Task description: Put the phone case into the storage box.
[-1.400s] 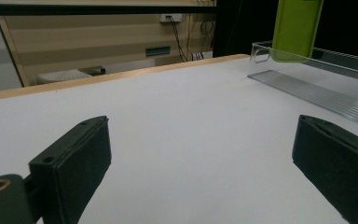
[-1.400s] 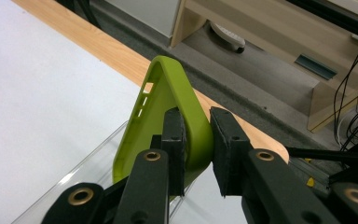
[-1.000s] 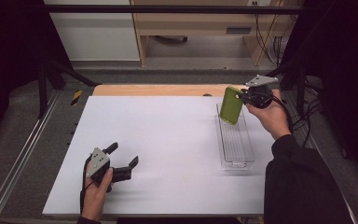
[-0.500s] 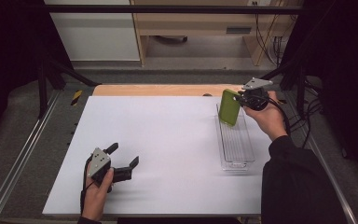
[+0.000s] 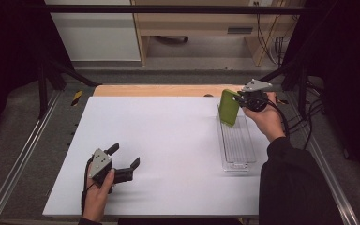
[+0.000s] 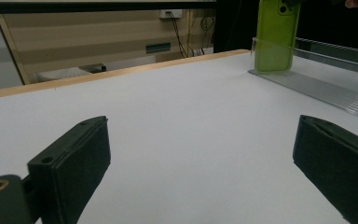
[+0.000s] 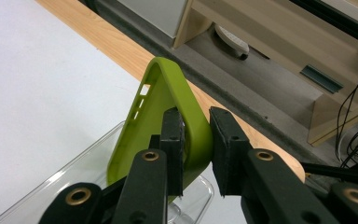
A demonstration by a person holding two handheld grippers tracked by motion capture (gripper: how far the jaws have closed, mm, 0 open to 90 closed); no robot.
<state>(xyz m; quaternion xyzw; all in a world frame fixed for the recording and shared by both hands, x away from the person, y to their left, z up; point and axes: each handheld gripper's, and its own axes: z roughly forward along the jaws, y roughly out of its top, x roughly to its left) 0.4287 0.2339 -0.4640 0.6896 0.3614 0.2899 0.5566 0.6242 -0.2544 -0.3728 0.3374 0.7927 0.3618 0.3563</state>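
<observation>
A green phone case (image 5: pixel 228 107) hangs upright over the far end of a clear plastic tray (image 5: pixel 237 145) at the right of the white table. My right gripper (image 5: pixel 238 99) is shut on the case's top edge. In the right gripper view the two black jaws pinch the rim of the green phone case (image 7: pixel 168 107) above the clear plastic tray (image 7: pixel 74 186). My left gripper (image 5: pixel 124 157) rests on the table near the front left, open with nothing between its jaws. Seen along the left gripper (image 6: pixel 200 154), the green phone case (image 6: pixel 275 37) stands at the far right above the clear plastic tray (image 6: pixel 326 88).
The white table top (image 5: pixel 168 136) has a wooden strip (image 5: pixel 159 90) along its far edge. Metal rails (image 5: pixel 23 150) run along both sides. A cabinet and cables stand beyond the table.
The right hand has lowered the green case a little toward the tray's far end. The left gripper has stayed where it was.
</observation>
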